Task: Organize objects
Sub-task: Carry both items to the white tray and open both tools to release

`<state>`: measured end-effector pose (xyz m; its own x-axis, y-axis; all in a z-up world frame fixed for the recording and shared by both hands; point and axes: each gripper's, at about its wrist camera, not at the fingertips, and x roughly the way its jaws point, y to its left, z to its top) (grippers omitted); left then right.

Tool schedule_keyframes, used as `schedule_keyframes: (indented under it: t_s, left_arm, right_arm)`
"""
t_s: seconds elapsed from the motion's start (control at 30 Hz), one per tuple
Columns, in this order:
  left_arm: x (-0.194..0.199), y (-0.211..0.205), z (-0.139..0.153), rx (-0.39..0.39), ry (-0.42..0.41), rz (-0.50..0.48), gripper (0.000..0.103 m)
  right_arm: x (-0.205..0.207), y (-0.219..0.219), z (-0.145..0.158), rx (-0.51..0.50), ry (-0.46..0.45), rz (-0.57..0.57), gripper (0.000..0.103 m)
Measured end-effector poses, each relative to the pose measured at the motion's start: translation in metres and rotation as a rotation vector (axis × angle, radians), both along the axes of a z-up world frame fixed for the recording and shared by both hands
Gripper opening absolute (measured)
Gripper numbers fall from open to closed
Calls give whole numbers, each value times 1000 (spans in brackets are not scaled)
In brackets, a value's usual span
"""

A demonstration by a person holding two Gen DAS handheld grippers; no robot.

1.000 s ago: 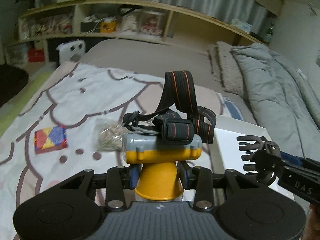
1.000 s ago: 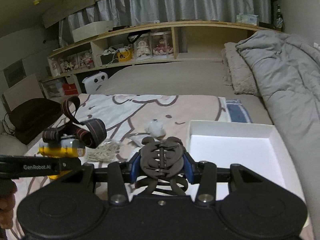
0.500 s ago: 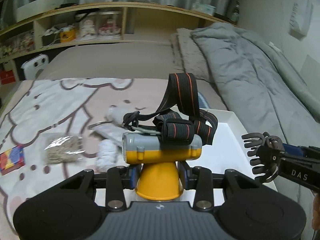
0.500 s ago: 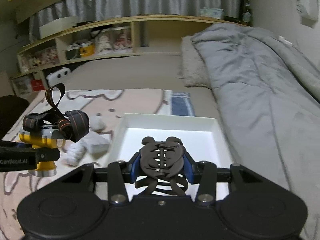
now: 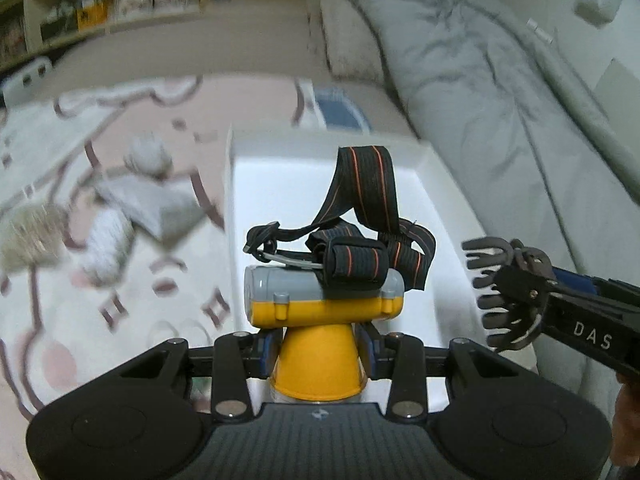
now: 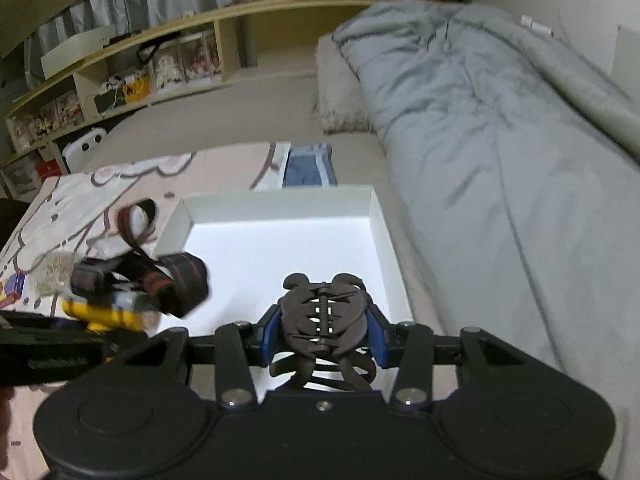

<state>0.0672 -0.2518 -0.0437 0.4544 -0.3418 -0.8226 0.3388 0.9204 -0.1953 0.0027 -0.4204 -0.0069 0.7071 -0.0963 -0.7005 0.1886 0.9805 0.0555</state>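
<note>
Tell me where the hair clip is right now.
The hair clip is pinched in the right claw, centre of its view, above the white box.

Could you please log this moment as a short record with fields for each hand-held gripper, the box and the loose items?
left hand-held gripper: shut on yellow headlamp, above the box
right hand-held gripper: shut on dark hair claw clip, above the box
white box: open, nothing lying inside
loose items: bag of rubber bands and rolled white socks on the printed blanket
</note>
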Motion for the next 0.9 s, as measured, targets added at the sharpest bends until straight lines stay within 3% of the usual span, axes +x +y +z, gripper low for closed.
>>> schedule_keyframes:
  t_s: [0.2, 0.37, 0.43, 0.5, 0.53, 0.63, 0.9]
  left_arm:
    - [-1, -2, -24, 11, 120, 26, 41]
    - [4, -4, -25, 38, 101, 46, 42]
    - [6, -1, -24, 23, 97, 64, 52]
    - [4, -2, -17, 35, 49, 31, 59]
    - [2, -4, -13, 53, 29, 16, 60]
    - [-1, -5, -9, 92, 6, -12, 60]
    - [-5, 2, -5, 110, 17, -19, 61]
  right_arm:
    - [3, 4, -23, 19, 69, 24, 45]
    - [7, 9, -38, 27, 104, 37, 45]
    - [8, 9, -42, 54, 96, 59, 46]
    - [9, 8, -46, 75, 99, 64, 65]
    - [10, 8, -47, 66, 113, 53, 67]
    - [9, 9, -47, 20, 146, 22, 67]
    - [2, 6, -36, 45, 157, -15, 67]
